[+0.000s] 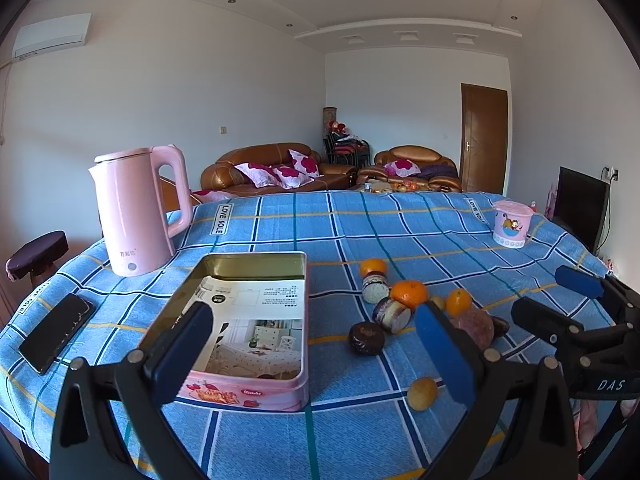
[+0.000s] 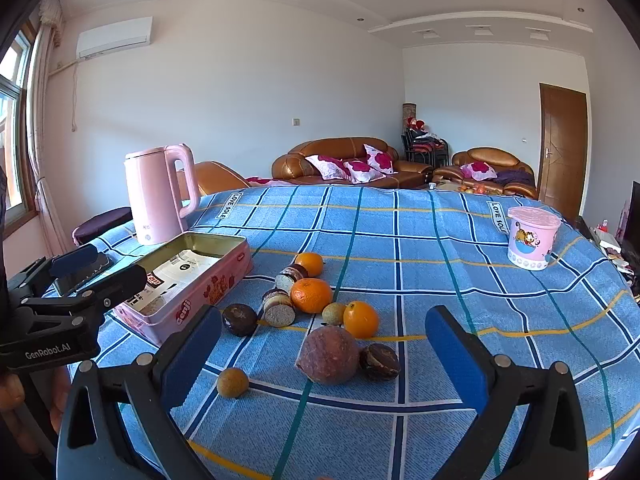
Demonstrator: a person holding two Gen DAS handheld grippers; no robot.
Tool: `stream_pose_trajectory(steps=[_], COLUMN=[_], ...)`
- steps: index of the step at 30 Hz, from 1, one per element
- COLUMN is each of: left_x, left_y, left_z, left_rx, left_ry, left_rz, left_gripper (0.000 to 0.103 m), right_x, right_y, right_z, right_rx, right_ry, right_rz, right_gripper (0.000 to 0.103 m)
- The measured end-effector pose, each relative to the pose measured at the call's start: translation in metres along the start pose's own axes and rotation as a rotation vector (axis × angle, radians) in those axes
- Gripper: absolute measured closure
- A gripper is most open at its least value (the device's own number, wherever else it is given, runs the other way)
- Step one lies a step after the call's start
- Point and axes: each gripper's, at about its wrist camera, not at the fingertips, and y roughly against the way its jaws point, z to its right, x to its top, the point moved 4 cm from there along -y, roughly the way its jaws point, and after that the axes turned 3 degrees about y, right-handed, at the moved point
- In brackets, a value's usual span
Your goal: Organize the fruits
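I have both claws spread wide and holding nothing: my left claw (image 1: 316, 354) hangs over the near end of the tin, my right claw (image 2: 324, 354) over the pile of fruit.

The fruit lies loose on the surface (image 2: 460, 248), which carries a blue checked cloth. I count three oranges: one at the back (image 2: 309, 263), a bigger one in the middle (image 2: 311, 295) and one nearer me (image 2: 361, 319). There are two small yellowish fruits, one (image 2: 334, 313) wedged between the middle and near oranges, the other (image 2: 232, 382) alone, closest to me. One large reddish-brown fruit (image 2: 328, 354) sits in front of the near orange.

Mixed in are round dark snack cakes, roughly six, some stacked, so I cannot count them exactly; one (image 2: 239, 319) lies just beside the tin and one (image 2: 379, 361) touches the reddish-brown fruit.

The open pink tin (image 2: 192, 300) to the left holds one printed leaflet (image 1: 256, 320) and no fruit. One pink kettle (image 1: 138, 208), one phone (image 1: 56, 332) and one pink tub (image 2: 532, 238) stand well apart.
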Motion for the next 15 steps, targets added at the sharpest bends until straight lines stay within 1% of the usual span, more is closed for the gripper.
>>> stream_pose_trajectory(steps=[5,9,11,13,15], left_x=[-0.007,-0.017,-0.023,-0.030,-0.038], left_y=[-0.007,-0.016,-0.021,-0.027,-0.033], left_z=[0.005,0.016,0.024,0.034,0.044], left_rx=[-0.003,-0.036,-0.062,-0.099,-0.130], left_ry=[-0.005,-0.016,-0.027,-0.038,-0.053], left_rz=[-0.018,-0.049,-0.068,-0.099,-0.136], left_gripper=[0.000,0.001,0.004,0.013,0.015], right_x=[-0.006,-0.017,-0.024,-0.030,-0.034], right_y=[-0.002,-0.006,-0.008,-0.008,-0.009], right_z=[0.008,0.019,0.026,0.034,0.042], right_rx=[-0.009,-0.044,-0.069,-0.082,-0.086], right_ry=[-0.007,-0.004,-0.003,-0.018,-0.036], right_rz=[-0.005,-0.015,-0.016,-0.013,-0.010], right_gripper=[0.001,0.001,0.001,0.001,0.001])
